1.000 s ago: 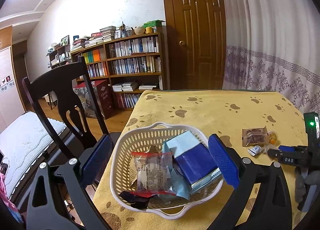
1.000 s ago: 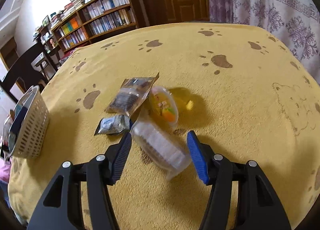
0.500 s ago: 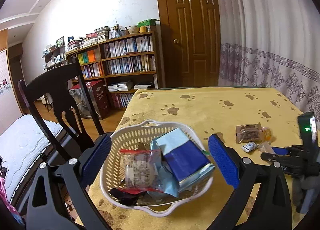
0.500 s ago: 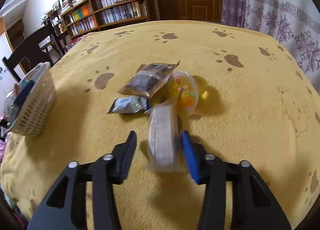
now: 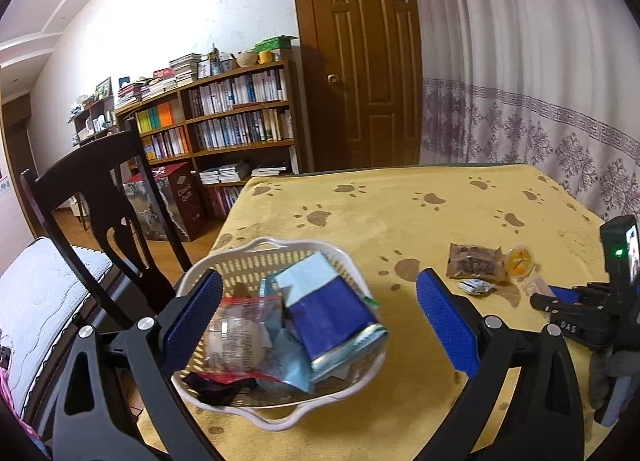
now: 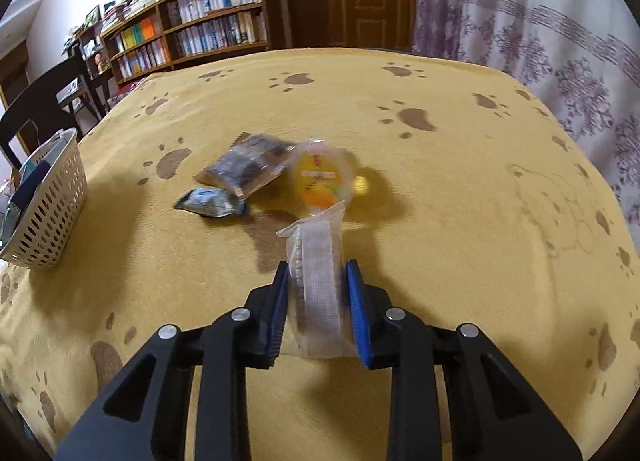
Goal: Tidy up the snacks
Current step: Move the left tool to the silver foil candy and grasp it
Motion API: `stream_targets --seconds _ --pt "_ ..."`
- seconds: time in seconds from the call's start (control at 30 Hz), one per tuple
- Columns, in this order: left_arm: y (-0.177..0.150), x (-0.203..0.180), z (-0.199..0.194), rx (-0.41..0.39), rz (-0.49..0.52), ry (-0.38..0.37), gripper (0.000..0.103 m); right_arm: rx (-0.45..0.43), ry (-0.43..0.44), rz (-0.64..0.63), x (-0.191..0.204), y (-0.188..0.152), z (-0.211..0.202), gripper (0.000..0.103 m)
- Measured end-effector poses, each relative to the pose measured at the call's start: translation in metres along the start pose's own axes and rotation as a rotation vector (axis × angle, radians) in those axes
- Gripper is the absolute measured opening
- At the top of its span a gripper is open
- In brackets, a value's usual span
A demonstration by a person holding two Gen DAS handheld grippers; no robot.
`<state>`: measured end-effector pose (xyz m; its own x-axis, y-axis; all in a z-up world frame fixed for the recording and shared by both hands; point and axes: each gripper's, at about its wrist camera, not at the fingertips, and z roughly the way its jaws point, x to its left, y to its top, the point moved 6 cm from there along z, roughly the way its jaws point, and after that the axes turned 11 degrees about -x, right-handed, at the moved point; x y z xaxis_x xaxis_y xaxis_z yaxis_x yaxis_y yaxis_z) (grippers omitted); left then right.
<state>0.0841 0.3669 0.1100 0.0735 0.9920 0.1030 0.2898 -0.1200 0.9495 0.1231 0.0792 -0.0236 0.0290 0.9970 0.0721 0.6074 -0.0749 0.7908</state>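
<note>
The task is judged partly complete. The white perforated plastic basket (image 5: 280, 345) on the yellow paw-print counter (image 6: 440, 189) already contains several snacks, and four snacks remain outside it.

**Gripper state**
- The right gripper (image 6: 318, 293) has its blue-padded fingers (image 6: 357, 303) clamped on a clear plastic packet with a pale, textured filling (image 6: 318, 273). The packet stands on edge between the pads, and its sealed end projects ahead of the fingertips.
- The left gripper (image 5: 320, 321) has its fingers (image 5: 446, 323) wide apart and grips nothing. In the left wrist view the basket lies between and just ahead of the two fingers.

**Count, outside the basket**
- One clear packet, held in the right fingers.
- One brown transparent wrapper with a dark bar inside (image 6: 246, 169), ahead of the right fingers and to their left.
- One small blue-and-silver foil sachet (image 6: 210, 203), nearer the right fingers, also to their left.
- One round clear cup with yellow-orange contents (image 6: 320, 177), directly ahead of the right fingertips, just beside the brown wrapper.

**Count, inside the basket**
- One large blue-and-white foil bag (image 5: 328, 313).
- One clear packet with red seams (image 5: 236, 337).
- At least one pale blue wrapper and one dark item underneath; the exact number cannot be determined.

**Remaining work**
Transfer of the held packet to the basket, which stands well to the left of the right fingers, followed by the three loose snacks.
</note>
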Motion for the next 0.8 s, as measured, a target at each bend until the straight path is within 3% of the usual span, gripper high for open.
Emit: stream_targets --seconds 0.47,0.8 --pt "0.000 -0.088 0.011 0.023 0.108 -0.117 0.099 -0.048 0.001 0.077 -0.050 -0.012 -0.022 0.028" --pt "-0.028 -0.154 0.058 0.114 0.175 -0.175 0.099 -0.027 0.070 0.068 -0.043 -0.020 -0.016 0.029"
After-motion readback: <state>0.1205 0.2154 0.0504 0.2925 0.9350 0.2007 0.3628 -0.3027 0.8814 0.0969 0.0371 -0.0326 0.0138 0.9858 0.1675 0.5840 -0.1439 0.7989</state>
